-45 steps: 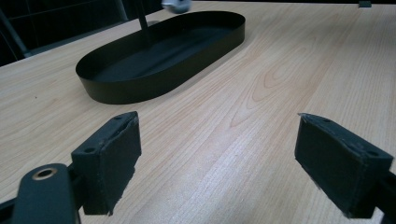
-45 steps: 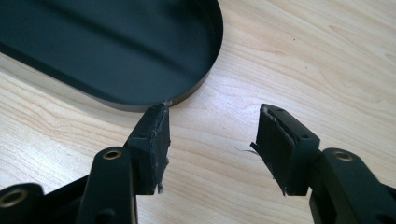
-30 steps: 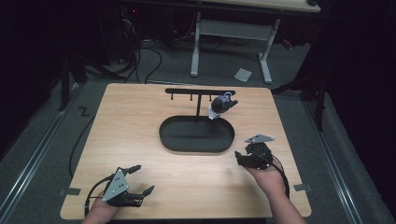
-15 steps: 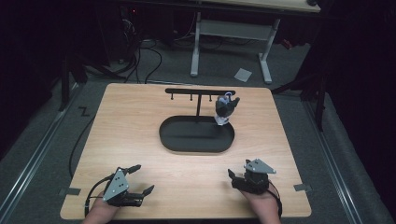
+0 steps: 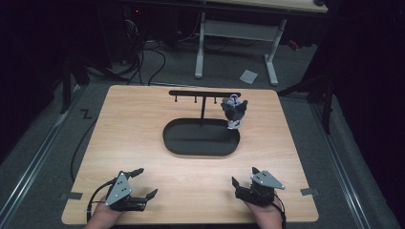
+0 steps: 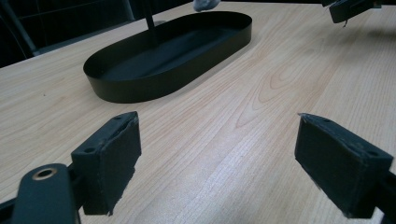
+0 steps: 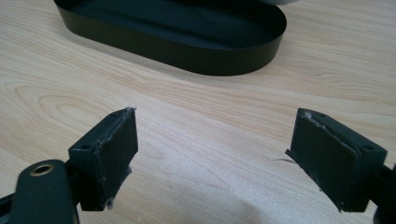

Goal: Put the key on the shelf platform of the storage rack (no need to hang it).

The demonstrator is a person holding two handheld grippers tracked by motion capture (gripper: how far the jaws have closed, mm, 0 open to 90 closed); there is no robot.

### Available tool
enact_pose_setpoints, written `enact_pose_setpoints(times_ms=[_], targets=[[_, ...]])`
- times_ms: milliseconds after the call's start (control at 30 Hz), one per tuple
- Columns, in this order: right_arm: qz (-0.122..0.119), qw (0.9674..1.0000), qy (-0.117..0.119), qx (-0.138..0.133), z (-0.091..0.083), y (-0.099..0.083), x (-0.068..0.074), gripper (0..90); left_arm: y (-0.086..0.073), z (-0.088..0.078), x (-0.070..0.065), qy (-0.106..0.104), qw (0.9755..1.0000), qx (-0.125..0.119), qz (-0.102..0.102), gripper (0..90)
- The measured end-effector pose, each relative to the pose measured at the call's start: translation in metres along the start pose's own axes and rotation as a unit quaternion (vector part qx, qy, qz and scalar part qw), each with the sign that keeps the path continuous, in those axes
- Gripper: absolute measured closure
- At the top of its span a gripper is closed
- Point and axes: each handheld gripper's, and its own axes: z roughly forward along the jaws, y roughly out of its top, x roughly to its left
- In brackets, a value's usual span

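Observation:
A black oval tray (image 5: 200, 145) lies mid-table, and a black T-shaped rack (image 5: 191, 93) with small hooks rises from it. A small dark and white figure (image 5: 234, 113) hangs at the rack's right end. My left gripper (image 5: 147, 181) rests open at the near left edge, with nothing between its pads (image 6: 112, 154). My right gripper (image 5: 243, 175) sits at the near right edge. Its jaws have just been opening and stand wide, with bare wood between the pads (image 7: 109, 144). Both gripper views look toward the tray (image 6: 140, 88) (image 7: 187, 51).
The wooden table (image 5: 133, 124) ends just behind both hands. Tape strips (image 5: 309, 192) mark its near corners. Beyond the far edge are a white-legged desk frame (image 5: 200, 47), floor cables and a sheet of paper (image 5: 248, 76).
My right gripper drew back from beside the tray toward the near edge and opened wider. The hanging figure swung from tilted to hanging straight. The left gripper stayed put.

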Motion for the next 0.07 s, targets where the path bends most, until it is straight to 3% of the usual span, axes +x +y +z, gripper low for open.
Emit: enact_pose_setpoints(times_ms=[67], targets=[[0.000, 1.0000, -0.005, 0.003, 0.0013, 0.0002, -0.0006, 15.0, 0.0000, -0.0001, -0.0001, -0.002, 1.0000, -0.001, 0.001, 15.0]])
